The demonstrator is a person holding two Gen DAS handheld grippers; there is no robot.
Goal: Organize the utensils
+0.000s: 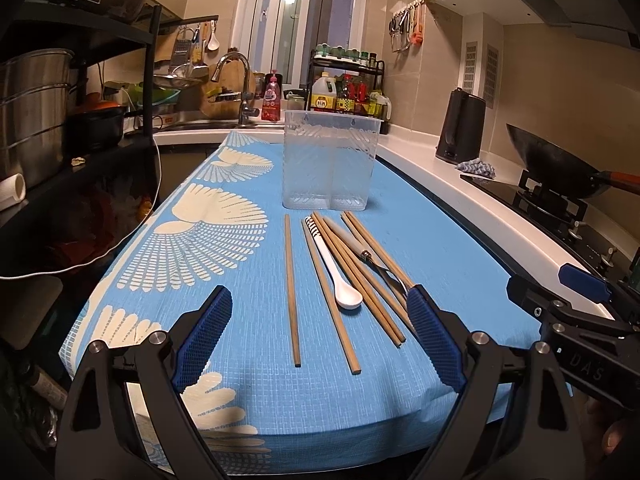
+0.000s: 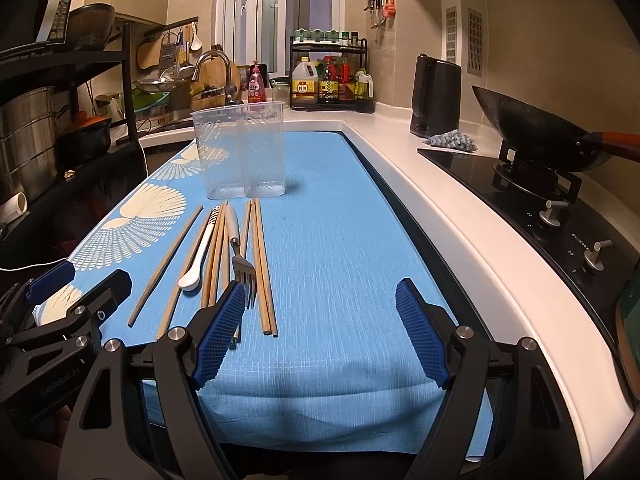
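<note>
Several wooden chopsticks [image 1: 292,288] [image 2: 262,264], a white spoon [image 1: 334,268] [image 2: 198,256] and a metal fork with a pale handle [image 1: 370,258] [image 2: 238,248] lie on the blue tablecloth [image 1: 420,240] [image 2: 340,220]. A clear plastic two-compartment holder [image 1: 330,160] [image 2: 240,152] stands upright and empty behind them. My left gripper [image 1: 320,312] is open and empty, above the near ends of the utensils. My right gripper [image 2: 320,304] is open and empty, just right of the utensils; it also shows at the right in the left wrist view [image 1: 580,280].
A white counter [image 2: 460,208] runs along the right with a black kettle [image 2: 434,96], a rag [image 2: 452,140], and a wok [image 2: 532,132] on a stove. A sink faucet [image 1: 236,76] and bottle rack [image 1: 348,88] stand behind. A black shelf with pots [image 1: 36,112] is at left.
</note>
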